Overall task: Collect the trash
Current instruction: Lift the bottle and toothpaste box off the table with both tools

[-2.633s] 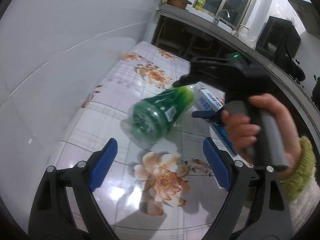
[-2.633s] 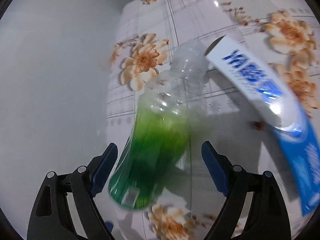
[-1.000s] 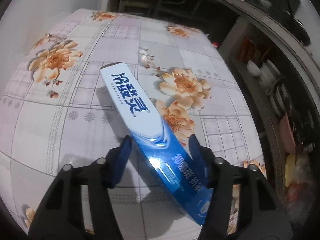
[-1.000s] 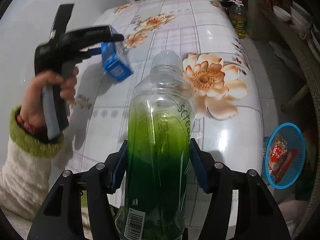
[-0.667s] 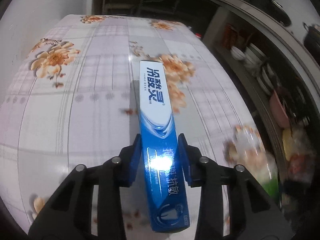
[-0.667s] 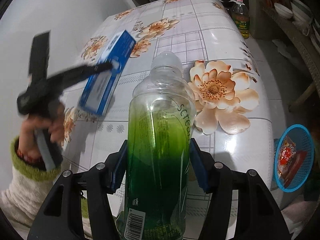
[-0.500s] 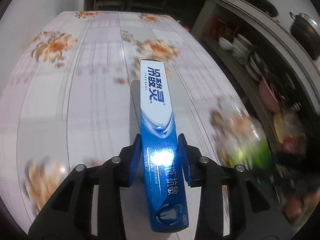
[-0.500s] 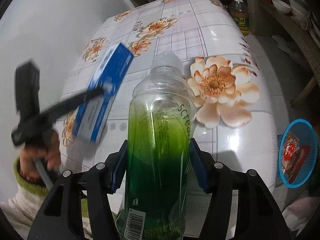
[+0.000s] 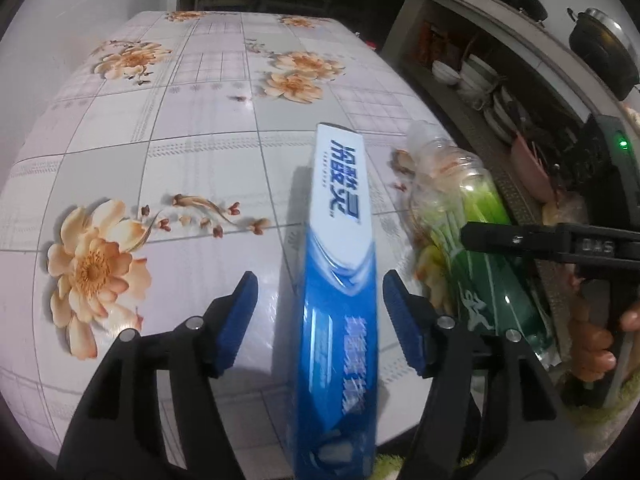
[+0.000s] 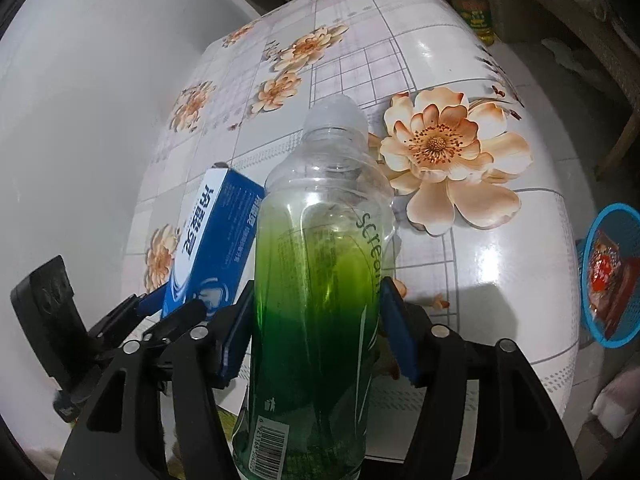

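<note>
A blue and white toothpaste box [image 9: 344,208] lies blurred between the pads of my left gripper [image 9: 320,284], with a gap on each side. The left jaws are opening. In the right wrist view the same box [image 10: 212,240] juts up from my left gripper [image 10: 176,308], just left of the bottle. My right gripper [image 10: 318,304] has a green plastic bottle [image 10: 320,240] upright between its pads. Both pads still touch the bottle's sides while the jaws are opening. In the left wrist view the bottle [image 9: 480,208] shows at the right.
The floral oilcloth table [image 10: 500,248] lies under both grippers. A blue mesh basket [image 10: 588,280] with red wrappers stands on the floor past the table's right edge. An oil bottle [image 10: 472,4] stands on the floor at the far end. Shelves of dishes [image 9: 480,76] line the right.
The left jaws have spread off the toothpaste box, which now sits loose and blurred between them. The left gripper has swung across to just beside the bottle. The right gripper has stayed put.
</note>
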Motion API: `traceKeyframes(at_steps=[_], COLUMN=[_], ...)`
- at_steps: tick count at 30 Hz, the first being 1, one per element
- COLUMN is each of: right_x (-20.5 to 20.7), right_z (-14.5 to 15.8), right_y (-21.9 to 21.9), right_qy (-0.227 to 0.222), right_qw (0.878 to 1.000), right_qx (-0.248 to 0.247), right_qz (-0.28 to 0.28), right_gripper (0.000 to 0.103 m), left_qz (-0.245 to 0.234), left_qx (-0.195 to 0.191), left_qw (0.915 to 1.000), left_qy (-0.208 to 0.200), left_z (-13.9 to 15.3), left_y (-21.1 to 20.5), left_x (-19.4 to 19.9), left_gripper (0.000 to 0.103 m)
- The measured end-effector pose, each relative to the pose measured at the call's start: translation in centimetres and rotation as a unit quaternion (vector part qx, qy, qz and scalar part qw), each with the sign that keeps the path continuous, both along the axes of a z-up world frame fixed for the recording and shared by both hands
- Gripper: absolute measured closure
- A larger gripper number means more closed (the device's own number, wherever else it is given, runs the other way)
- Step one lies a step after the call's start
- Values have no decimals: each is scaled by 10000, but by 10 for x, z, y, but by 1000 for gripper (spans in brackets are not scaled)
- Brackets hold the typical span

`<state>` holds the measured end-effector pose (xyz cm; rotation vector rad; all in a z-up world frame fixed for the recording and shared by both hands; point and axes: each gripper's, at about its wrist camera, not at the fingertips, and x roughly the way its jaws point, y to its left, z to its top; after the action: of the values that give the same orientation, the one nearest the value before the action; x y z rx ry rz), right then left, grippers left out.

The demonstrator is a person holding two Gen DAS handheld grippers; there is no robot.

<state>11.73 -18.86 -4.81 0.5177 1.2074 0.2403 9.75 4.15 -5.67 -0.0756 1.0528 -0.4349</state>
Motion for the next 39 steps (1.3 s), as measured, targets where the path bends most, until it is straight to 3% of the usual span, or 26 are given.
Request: traceKeyframes(at_steps=[10,15,17,39], right_x=[16,18,15,7], right_z=[-9,-12,-10,-15], right_y=[-3,-2,1,1], right_qy=[110,15,9,85], right_qw=[9992,9992,9996,9995], right_qx=[318,341,249,310], right_qz=[-205,-202,-135,-82], right_gripper=[37,38,38,38], left_qz=[91,-39,55,2], left_qx=[308,335,254,542], left_qw=[9994,9994,9996,9985], left_qy=[-119,-83,-51,28], left_z=[-5,-7,-7,-8], left_y=[-12,-18,-14,-23], left_x=[18,18,16,-1], left_gripper=[45,70,72,69])
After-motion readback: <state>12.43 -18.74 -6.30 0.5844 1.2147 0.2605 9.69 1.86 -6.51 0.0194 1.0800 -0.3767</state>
